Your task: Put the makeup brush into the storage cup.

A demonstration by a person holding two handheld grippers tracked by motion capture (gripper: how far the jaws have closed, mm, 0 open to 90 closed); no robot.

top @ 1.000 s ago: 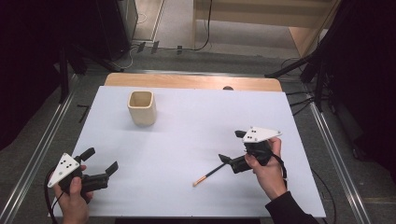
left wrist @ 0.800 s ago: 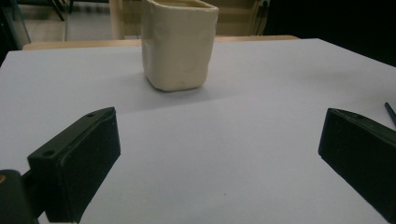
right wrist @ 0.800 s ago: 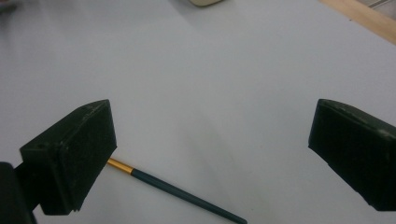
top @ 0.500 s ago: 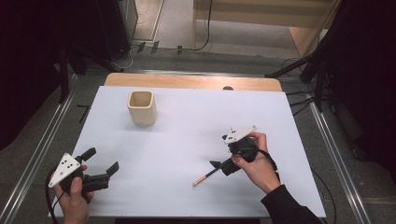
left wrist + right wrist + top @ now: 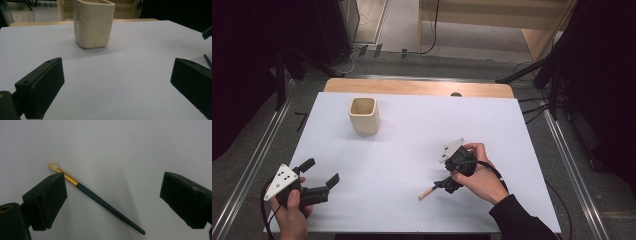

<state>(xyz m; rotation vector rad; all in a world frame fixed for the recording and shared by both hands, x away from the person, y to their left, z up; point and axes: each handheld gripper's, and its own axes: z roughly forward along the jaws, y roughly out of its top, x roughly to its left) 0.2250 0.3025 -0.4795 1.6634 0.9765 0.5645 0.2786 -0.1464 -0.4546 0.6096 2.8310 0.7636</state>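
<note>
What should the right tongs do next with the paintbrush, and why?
Probably lower a little and close. The right tongs stand open astride the paintbrush, which lies flat on the white table, its dark handle crossing the gap between the pads, neither pressing it yet.

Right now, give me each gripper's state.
Left gripper: open, empty.
Right gripper: open, jaws just closing a little around the brush, not gripping it.

Left hand-held gripper [image 5: 319, 172] level, jaws wide apart, right hand-held gripper [image 5: 447, 184] tilted down, jaws just closing slightly
</note>
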